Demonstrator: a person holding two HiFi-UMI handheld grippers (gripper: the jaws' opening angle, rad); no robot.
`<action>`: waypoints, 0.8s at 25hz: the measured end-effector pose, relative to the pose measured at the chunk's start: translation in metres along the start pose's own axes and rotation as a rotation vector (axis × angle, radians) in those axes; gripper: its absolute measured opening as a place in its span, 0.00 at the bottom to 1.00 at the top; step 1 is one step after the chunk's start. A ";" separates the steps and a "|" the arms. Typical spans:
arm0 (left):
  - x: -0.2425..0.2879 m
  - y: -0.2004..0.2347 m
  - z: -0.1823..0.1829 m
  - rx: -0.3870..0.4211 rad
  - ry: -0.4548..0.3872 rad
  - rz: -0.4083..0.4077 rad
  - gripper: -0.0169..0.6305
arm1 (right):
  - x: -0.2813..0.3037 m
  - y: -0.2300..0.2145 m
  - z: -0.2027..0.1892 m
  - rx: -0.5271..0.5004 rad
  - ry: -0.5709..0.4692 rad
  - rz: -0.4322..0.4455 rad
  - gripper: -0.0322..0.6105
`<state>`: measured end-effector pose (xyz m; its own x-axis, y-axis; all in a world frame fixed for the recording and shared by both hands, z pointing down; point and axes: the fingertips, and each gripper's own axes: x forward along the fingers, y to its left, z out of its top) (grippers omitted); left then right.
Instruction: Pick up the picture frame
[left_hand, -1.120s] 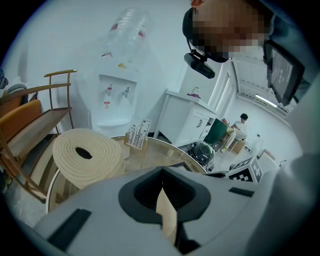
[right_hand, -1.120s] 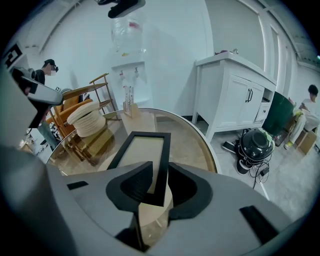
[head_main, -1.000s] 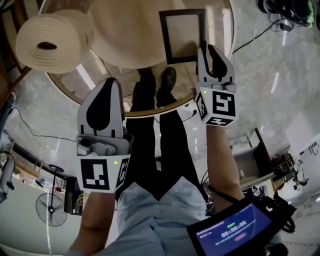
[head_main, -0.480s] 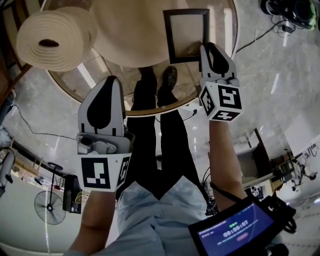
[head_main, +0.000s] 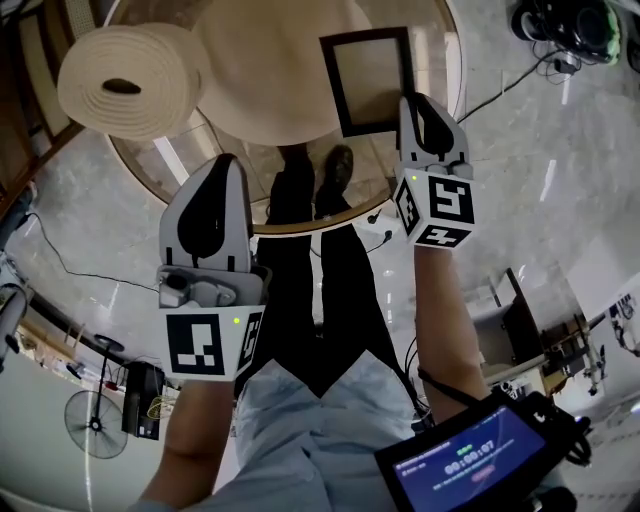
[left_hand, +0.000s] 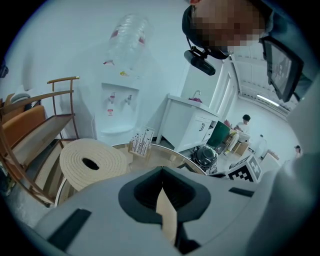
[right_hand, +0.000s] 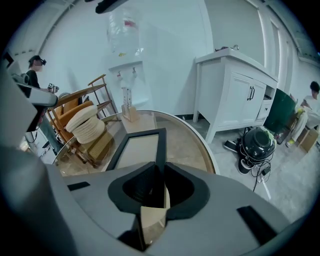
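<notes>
The jaws of the right gripper (head_main: 418, 103) are clamped on the near right corner of the picture frame (head_main: 372, 82), by the right edge of the surface (head_main: 300, 226). The frame's long axis runs straight ahead of them. The left gripper (head_main: 222, 166) hangs farther off, jaws together and empty.

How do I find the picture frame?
Look at the round glass table. On its right part, beside the big cream mat, is the picture frame, its near corner in the right gripper. Only it is rectangular with black edges.
</notes>
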<state>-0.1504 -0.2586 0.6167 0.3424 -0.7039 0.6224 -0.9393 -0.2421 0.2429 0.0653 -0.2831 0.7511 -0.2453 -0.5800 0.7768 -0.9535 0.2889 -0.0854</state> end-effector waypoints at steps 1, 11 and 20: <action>-0.002 0.000 0.004 0.000 -0.009 0.001 0.04 | -0.003 0.000 0.005 -0.006 -0.009 -0.003 0.17; -0.040 -0.021 0.060 0.042 -0.115 -0.008 0.04 | -0.053 0.014 0.065 -0.049 -0.113 -0.003 0.17; -0.089 -0.046 0.115 0.104 -0.221 0.003 0.04 | -0.121 0.026 0.125 -0.072 -0.234 0.005 0.17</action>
<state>-0.1399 -0.2613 0.4646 0.3379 -0.8310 0.4418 -0.9412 -0.2994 0.1566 0.0487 -0.3010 0.5768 -0.2919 -0.7368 0.6099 -0.9394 0.3406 -0.0381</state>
